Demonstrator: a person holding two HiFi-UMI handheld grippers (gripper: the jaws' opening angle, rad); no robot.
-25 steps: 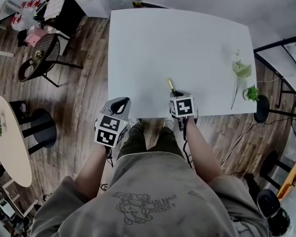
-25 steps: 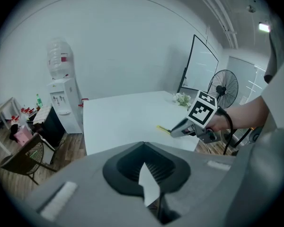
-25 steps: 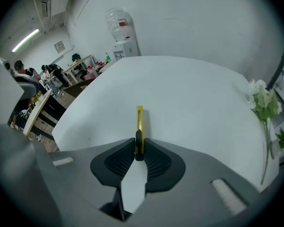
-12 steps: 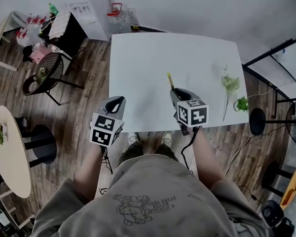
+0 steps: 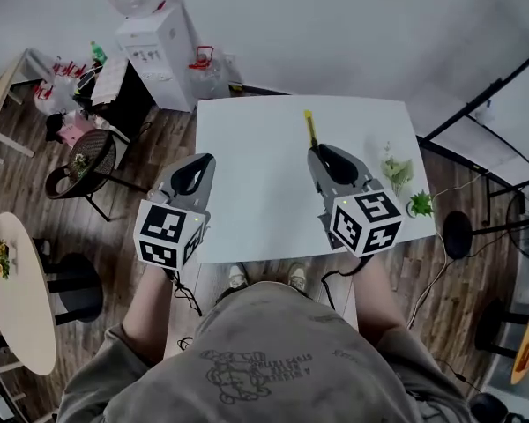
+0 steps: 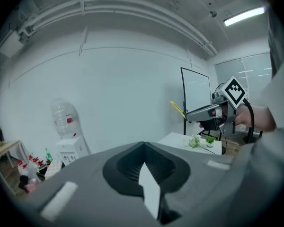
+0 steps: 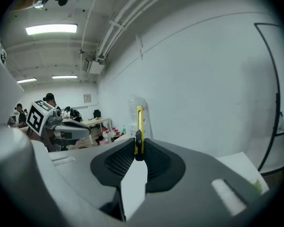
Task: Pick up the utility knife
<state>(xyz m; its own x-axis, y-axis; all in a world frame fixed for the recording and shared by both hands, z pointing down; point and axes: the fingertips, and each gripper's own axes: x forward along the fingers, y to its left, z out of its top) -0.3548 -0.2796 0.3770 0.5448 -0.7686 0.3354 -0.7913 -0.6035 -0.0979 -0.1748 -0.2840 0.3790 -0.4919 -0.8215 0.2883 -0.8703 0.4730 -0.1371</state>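
Right gripper view: the knife (image 7: 139,124) stands pinched between the right gripper's (image 7: 138,151) jaws, held above the table (image 5: 247,170), so the pickup looks complete (left gripper (image 6: 143,145) pressed together, empty). Next calls only for a steady grip; open air surrounds it, table edges well clear.

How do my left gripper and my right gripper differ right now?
The right gripper is shut on the yellow utility knife, which sticks out past its jaws; the left gripper is shut on nothing. In the head view, the right gripper is over the white table, and the left gripper is at its left edge. Both have their jaws together.
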